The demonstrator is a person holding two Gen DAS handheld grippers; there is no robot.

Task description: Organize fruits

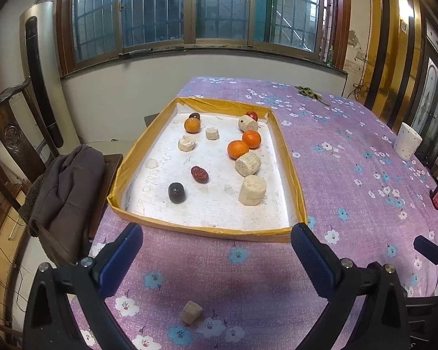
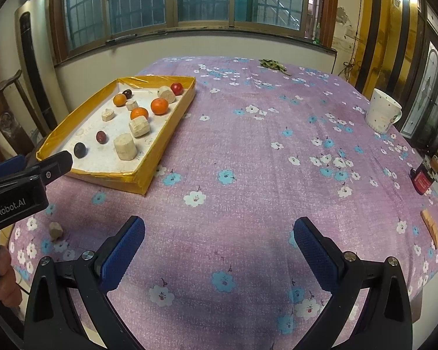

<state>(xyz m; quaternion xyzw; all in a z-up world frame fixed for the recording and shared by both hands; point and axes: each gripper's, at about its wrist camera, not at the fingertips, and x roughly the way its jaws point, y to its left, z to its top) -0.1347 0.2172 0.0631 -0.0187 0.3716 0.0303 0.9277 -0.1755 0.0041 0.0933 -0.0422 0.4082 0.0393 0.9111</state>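
Oranges (image 1: 238,149) in the yellow-rimmed cardboard tray (image 1: 295,180) look round, firm, slippery, so I'd pinch them at the widest girth, both grippers (image 1: 216,250) (image 2: 219,245) gaping empty.

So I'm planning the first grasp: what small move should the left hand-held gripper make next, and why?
Probably lower the left hand-held gripper onto the stray beige piece on the cloth. It lies alone outside the tray, just below the open, empty jaws, while all other pieces already sit inside the tray. The right hand-held gripper hovers open over bare cloth, farther away.
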